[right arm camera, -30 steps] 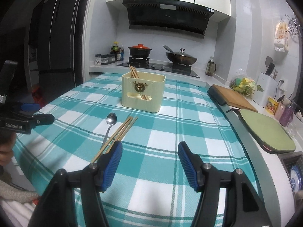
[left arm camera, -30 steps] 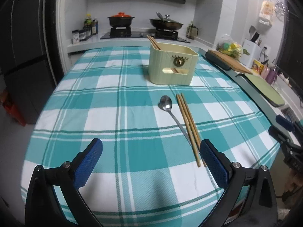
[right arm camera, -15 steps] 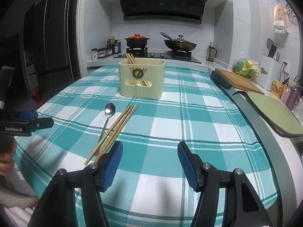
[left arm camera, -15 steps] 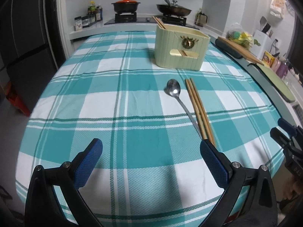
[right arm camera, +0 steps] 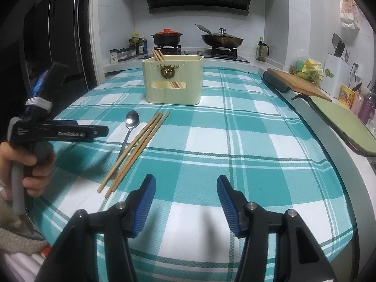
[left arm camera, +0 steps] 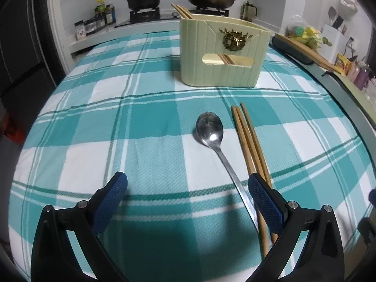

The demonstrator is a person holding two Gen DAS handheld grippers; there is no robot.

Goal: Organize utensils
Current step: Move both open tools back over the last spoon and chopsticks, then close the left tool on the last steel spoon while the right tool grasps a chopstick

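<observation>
The left gripper (left arm camera: 188, 188) has been advancing low over the cloth (left arm camera: 150, 127); fingers gaping, holding nothing. The spoon (left arm camera: 212, 136) and chopsticks (left arm camera: 249, 141) are lying just inside its right finger, the holder (left arm camera: 223, 54) standing beyond. The right gripper (right arm camera: 185, 195) is hovering open, chopsticks left of it. "GenRobot.AI" is showing on the left gripper's body.

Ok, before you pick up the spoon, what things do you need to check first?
1. Left gripper open: ok.
2. Right gripper open, holding nothing: ok.
3. Spoon lies flat on the tablecloth, in view: ok.
4. Spoon handle between the left fingers: not ok, it runs just inside the right-hand one.
5. Chopsticks apart from the spoon: cannot tell near the handle end.
6. Holder upright with room: ok.
</observation>
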